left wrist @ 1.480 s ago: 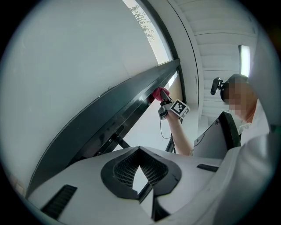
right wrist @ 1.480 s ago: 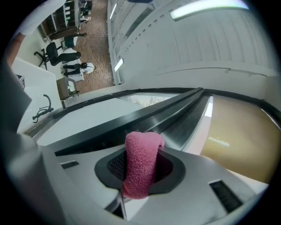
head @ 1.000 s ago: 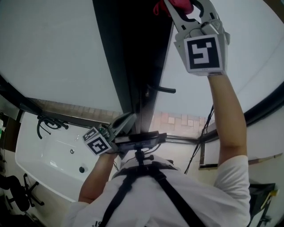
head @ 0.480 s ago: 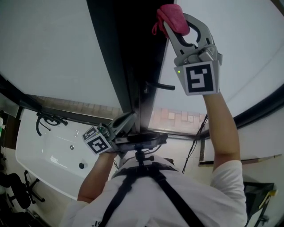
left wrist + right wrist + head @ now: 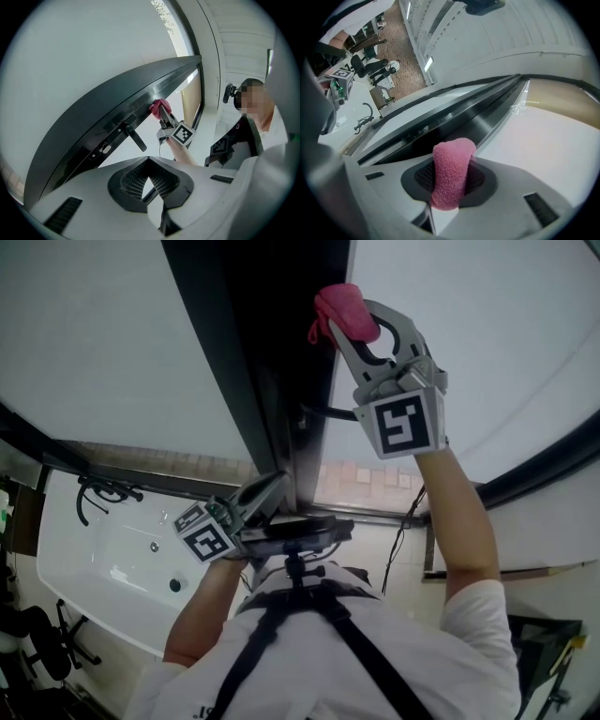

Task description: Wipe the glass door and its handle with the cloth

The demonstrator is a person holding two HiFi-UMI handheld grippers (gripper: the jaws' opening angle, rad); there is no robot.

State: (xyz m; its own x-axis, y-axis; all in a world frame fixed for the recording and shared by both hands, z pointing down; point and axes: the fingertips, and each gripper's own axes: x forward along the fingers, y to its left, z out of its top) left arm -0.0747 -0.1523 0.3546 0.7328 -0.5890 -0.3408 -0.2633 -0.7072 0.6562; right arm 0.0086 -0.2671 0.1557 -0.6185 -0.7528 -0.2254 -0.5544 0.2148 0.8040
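Right gripper (image 5: 349, 320) lower, clamping pink cloth (image 5: 452, 173) against dark door frame (image 5: 272, 352); left gripper (image 5: 272, 486) closed, empty.

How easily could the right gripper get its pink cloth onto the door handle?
Probably easily, yes: the right gripper holds the cloth at the dark door frame near the handle, with nothing visible between them.
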